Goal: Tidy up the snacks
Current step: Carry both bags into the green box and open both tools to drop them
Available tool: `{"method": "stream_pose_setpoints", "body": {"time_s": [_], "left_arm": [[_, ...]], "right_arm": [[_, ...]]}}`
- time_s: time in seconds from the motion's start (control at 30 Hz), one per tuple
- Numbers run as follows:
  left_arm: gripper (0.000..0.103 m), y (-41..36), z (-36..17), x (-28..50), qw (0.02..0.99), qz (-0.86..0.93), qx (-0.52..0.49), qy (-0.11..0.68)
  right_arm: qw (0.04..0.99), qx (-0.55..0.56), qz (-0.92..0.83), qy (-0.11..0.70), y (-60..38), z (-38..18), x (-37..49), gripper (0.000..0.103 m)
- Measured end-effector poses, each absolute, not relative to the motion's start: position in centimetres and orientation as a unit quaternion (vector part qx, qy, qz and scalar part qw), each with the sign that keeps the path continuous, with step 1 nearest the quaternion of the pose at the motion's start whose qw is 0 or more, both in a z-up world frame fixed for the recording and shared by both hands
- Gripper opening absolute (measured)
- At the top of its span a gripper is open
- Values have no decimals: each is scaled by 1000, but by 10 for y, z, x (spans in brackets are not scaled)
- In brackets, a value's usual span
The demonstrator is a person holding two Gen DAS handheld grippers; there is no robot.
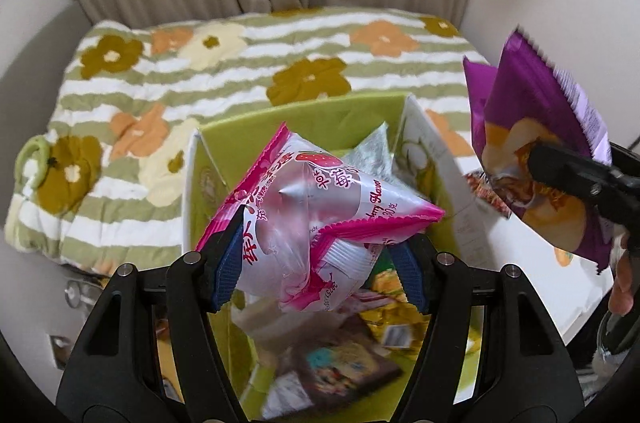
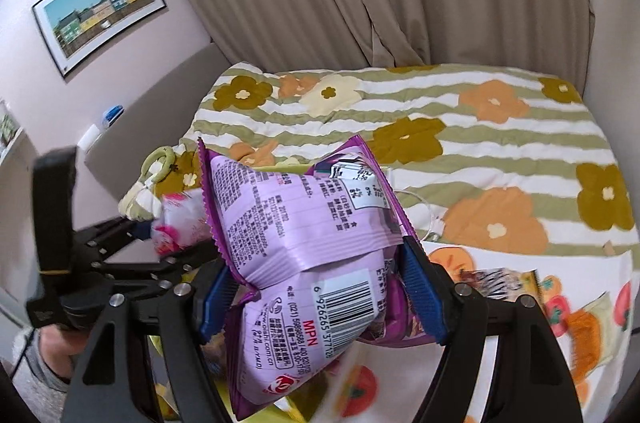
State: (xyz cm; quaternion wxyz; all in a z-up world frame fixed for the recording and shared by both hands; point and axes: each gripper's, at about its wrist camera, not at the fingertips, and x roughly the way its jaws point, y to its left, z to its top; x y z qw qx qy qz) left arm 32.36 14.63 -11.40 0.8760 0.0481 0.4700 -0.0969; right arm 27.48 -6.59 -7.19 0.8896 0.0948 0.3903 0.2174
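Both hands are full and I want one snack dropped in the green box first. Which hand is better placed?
Probably left. The left gripper holds the pink packet directly above the green box; the purple packet in the right gripper hangs beside it.

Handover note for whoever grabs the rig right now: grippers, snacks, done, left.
Left gripper: shut on the pink strawberry snack bag, held above the green box.
Right gripper: shut on the purple snack bag, in the air beside the box.
Box sits on a white fruit-print surface by the flowered bedspread; several packets already lie inside it. One more packet lies on the fruit-print surface.
Done: both bags gripped.
Left: likely place both, then the loose packet.
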Motion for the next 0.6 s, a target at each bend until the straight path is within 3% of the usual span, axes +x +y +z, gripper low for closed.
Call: {"method": "stream_pose_setpoints", "body": {"time_s": [0.1, 0.17, 0.6], "left_arm": [[77, 147, -129, 332, 863, -108, 71, 489], [100, 148, -133, 331, 863, -110, 78, 487], [102, 177, -136, 312, 866, -69, -3, 494]], "right_arm": [[883, 118, 218, 399, -55, -79, 282, 72], [882, 119, 212, 404, -47, -81, 284, 72], [872, 63, 219, 433, -28, -101, 302, 72]]}}
